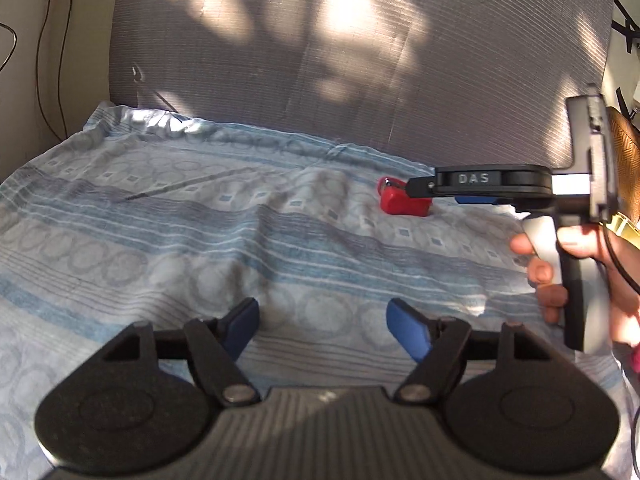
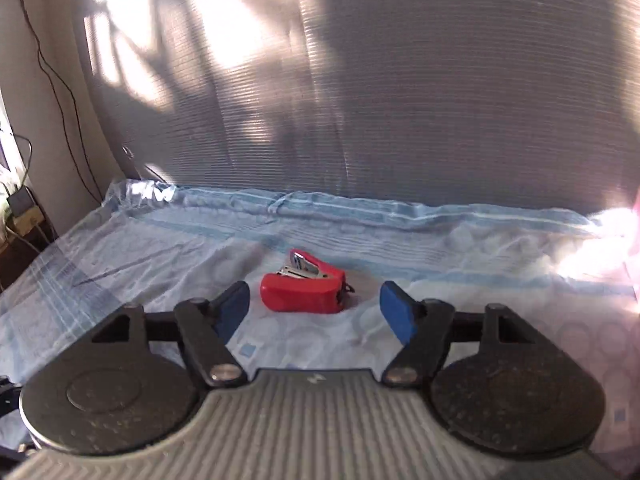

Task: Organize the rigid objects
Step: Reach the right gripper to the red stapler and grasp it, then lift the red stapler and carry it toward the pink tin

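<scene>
A small red stapler (image 2: 303,288) lies on its side on the blue patterned cloth (image 2: 460,280), its metal mouth slightly open toward the back. My right gripper (image 2: 314,300) is open, its blue pads on either side of the stapler and just short of it, not touching. In the left wrist view the stapler (image 1: 402,201) lies at the far right, partly hidden behind the right gripper (image 1: 416,190), which a hand holds there. My left gripper (image 1: 322,316) is open and empty over the cloth (image 1: 160,220), well short of the stapler.
A grey ribbed panel (image 1: 320,60) stands upright behind the cloth. Dark cables (image 2: 52,68) hang on the wall at the left, with a small box (image 2: 20,204) below them. The cloth has wrinkles and sunlit patches.
</scene>
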`<state>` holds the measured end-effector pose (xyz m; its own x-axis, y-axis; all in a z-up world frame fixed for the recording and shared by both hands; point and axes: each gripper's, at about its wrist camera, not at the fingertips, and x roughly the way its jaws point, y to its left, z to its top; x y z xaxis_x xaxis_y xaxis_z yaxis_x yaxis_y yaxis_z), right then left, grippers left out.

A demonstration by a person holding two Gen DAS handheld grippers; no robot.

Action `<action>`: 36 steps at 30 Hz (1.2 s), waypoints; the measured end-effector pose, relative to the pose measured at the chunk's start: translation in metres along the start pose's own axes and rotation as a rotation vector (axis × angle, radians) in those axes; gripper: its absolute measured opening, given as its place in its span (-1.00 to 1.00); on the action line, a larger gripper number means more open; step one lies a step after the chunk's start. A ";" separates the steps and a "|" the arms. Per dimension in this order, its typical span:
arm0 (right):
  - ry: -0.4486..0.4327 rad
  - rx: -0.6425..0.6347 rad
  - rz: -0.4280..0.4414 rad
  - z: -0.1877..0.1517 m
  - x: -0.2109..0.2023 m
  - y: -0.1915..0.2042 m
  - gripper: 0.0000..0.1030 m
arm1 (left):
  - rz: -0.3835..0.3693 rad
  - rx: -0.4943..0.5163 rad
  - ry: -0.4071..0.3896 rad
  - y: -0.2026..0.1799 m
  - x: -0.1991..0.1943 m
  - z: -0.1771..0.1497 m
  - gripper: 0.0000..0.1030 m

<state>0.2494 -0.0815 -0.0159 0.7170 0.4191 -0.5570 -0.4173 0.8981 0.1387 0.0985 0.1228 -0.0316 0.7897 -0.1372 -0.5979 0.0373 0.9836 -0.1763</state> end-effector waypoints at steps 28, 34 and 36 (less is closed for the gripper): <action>0.012 0.078 -0.285 -0.215 -0.316 -0.043 0.29 | -0.305 0.171 0.090 -0.103 -0.016 -0.022 0.45; -0.114 0.168 -0.304 -0.245 -0.357 -0.048 0.52 | -0.672 0.323 0.186 -0.214 -0.050 -0.054 0.34; -0.138 0.153 -0.304 -0.252 -0.361 -0.047 0.52 | -0.739 0.402 0.216 -0.240 -0.058 -0.072 0.31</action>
<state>-0.1308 -0.3089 -0.0278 0.8683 0.1344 -0.4775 -0.0927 0.9896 0.1100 -0.0008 -0.1136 -0.0108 0.3454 -0.7362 -0.5820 0.7406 0.5948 -0.3128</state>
